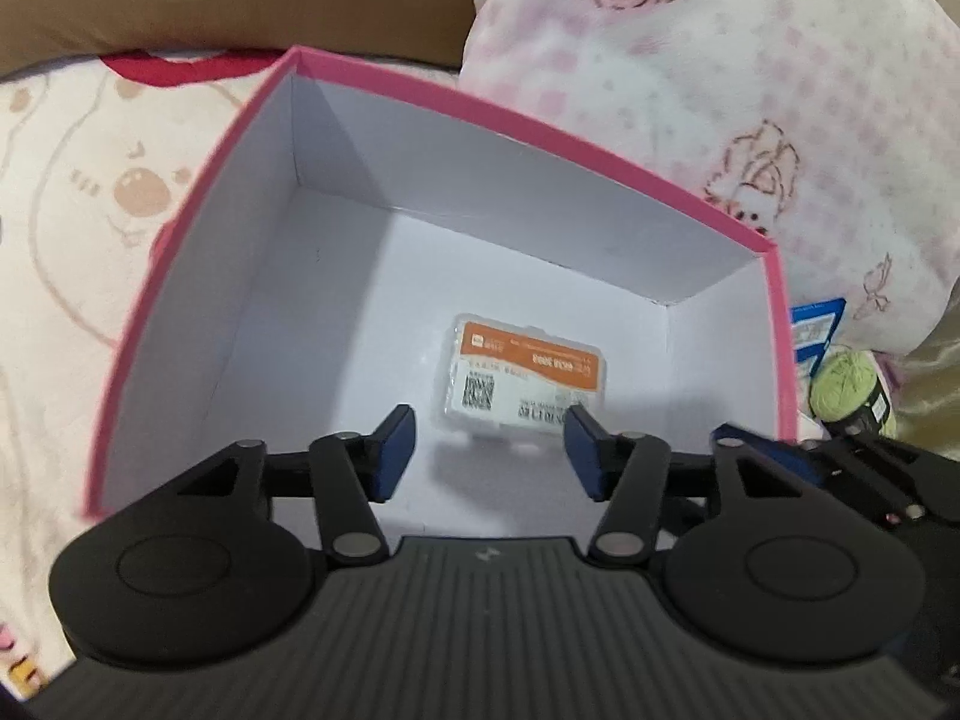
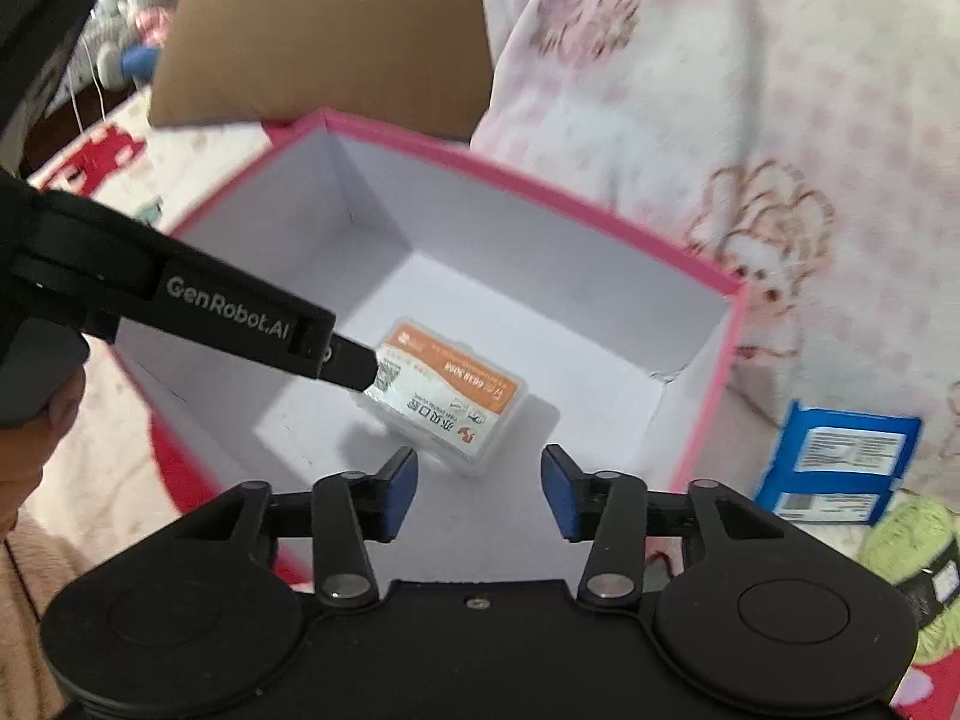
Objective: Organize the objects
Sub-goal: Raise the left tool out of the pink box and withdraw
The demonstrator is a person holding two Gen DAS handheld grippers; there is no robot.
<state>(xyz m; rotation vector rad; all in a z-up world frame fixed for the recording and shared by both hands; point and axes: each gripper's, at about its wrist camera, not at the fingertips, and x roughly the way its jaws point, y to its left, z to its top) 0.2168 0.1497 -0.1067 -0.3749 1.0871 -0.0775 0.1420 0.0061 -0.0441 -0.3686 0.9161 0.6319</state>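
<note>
Both the left gripper [image 1: 489,450] and right gripper [image 2: 480,489] gape wide above the pink box [image 1: 144,324]; the clear case [image 1: 528,378] inside has a blurred label, a left finger partly hiding it in the right view

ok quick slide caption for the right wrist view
Both open grippers, right and left, hover over the pink box holding one clear plastic case.
</note>
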